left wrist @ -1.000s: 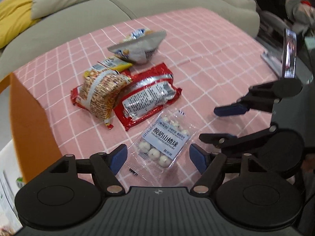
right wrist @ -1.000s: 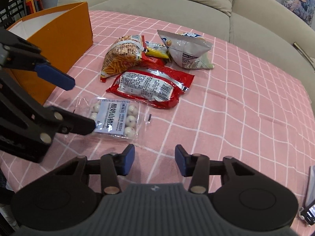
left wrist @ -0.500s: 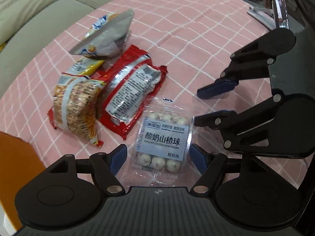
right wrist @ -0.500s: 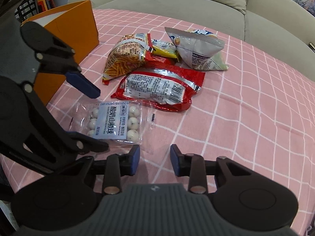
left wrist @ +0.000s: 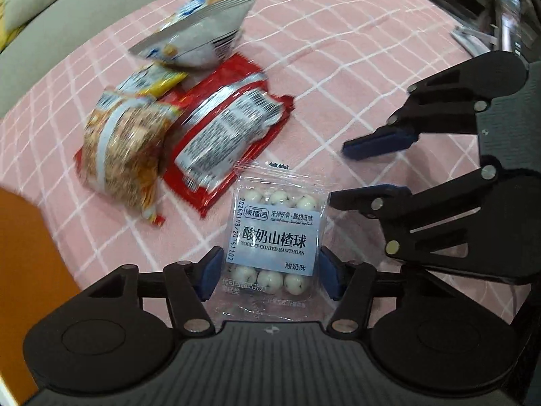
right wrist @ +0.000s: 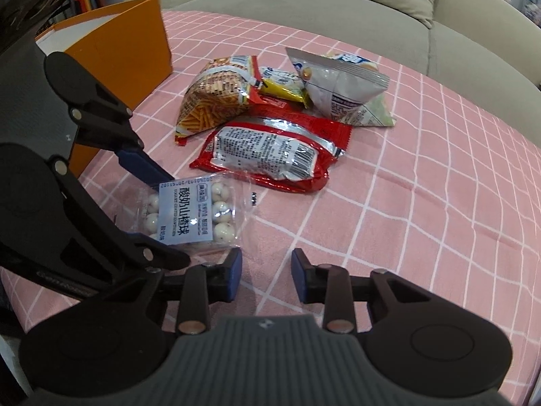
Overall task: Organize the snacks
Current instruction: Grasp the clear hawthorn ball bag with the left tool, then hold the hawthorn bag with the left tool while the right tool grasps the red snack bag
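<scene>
Snacks lie on the pink checked worktop beside an orange cardboard box: a red foil packet, then a clear pouch of white yogurt-coated balls. Since a second ago the left tongs have dropped over this pouch, their jaws just closing onto its sides. The right tongs hover narrowly parted, empty.

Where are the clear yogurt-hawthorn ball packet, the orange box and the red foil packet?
Clear yogurt-hawthorn ball packet [left wrist: 275,237], left wrist view, pale-blue label.
Orange box [right wrist: 135,50], right wrist view, side wall.
Red foil packet [right wrist: 270,152], right wrist view, silver back panel.
</scene>
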Demonstrator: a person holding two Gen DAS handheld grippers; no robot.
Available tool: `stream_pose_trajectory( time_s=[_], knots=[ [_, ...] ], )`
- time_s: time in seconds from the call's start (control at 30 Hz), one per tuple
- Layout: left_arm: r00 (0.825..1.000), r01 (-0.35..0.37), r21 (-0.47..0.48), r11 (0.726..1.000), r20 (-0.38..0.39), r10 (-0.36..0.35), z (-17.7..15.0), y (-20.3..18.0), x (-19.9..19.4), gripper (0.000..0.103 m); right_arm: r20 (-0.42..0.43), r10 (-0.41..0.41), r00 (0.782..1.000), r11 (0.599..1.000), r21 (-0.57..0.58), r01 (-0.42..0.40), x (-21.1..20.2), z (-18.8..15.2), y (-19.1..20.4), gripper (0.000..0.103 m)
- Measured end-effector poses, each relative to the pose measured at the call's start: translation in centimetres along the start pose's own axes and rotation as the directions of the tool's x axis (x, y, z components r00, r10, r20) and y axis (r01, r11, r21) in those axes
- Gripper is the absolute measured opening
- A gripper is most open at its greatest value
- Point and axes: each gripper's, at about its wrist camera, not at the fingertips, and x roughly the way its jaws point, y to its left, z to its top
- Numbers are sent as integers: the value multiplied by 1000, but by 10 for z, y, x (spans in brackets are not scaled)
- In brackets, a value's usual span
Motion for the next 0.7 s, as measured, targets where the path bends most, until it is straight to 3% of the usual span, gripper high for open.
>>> stream_pose_trajectory(
  time_s=[0.13, 0.2, 0.27, 0.37, 0.47, 0.6, 0.7],
  knots=[
    [997, -63, -146, 987, -58, 55, -5, 8, -5, 67, 13, 8, 1000, 996, -87, -7, -3, 5, -4, 44],
    [992, -98, -236, 967, -95, 77, -8, 15, -7, 67, 30, 15, 999, 990, -140, -10, -4, 10, -7, 60],
    [992, -102, -286, 953, -99, 77, -9, 21, -10, 67, 52, 17, 998, 976, -216, -5, -3, 18, -8, 67],
    [992, -107, -310, 945, -98, 80, -10, 23, -13, 67, 83, 22, 996, 944, -330, 7, 4, 32, -7, 81],
    [991, -109, -331, 937, -105, 78, -12, 26, -13, 67, 94, 46, 994, 915, -403, -4, 13, 47, -6, 83],
    [992, -100, -355, 930, -109, 65, -16, 27, -12, 68, 71, 66, 995, 890, -455, -26, 33, 70, -7, 93],
    [992, -93, -368, 925, -110, 57, -21, 30, -13, 68, 36, 96, 995, 898, -434, -71, 48, 84, -12, 94]
  ],
)
